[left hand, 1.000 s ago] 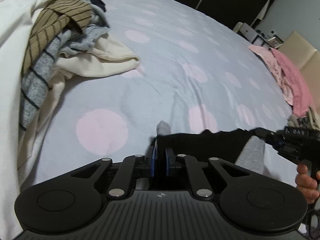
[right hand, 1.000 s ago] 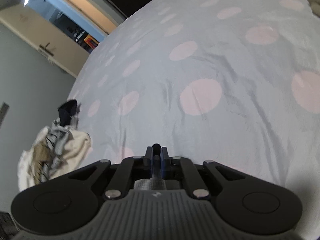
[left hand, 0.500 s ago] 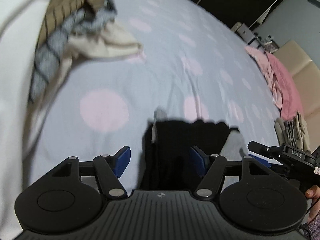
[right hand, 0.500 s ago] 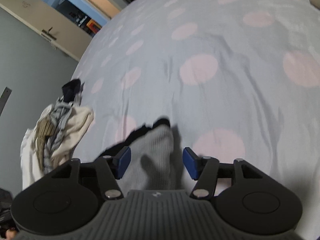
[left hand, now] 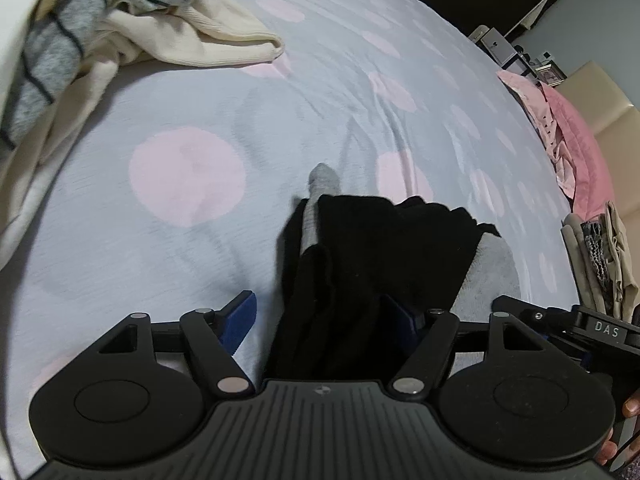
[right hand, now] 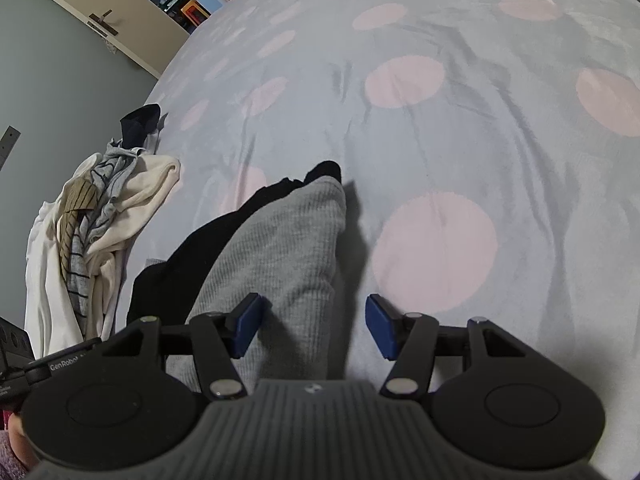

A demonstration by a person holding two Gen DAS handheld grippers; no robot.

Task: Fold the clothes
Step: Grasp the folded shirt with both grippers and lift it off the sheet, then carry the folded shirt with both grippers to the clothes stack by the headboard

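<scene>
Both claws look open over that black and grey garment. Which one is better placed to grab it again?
Probably the left gripper: the black and grey garment lies between its open fingers. The right gripper has only the grey edge there.

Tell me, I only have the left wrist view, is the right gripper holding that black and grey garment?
Observer: No. The right gripper stands open, its blue pads on either side of the garment's grey ribbed part, not pinching it.
Operator: Anything beyond that grey part on its side?
Observer: Bare dotted bedsheet, with a pink dot right next to the grey fabric.
Operator: Where does the unfolded pile sit from there?
Observer: The clothes pile lies far to the left at the bed's edge, with a dark item behind it.
</scene>
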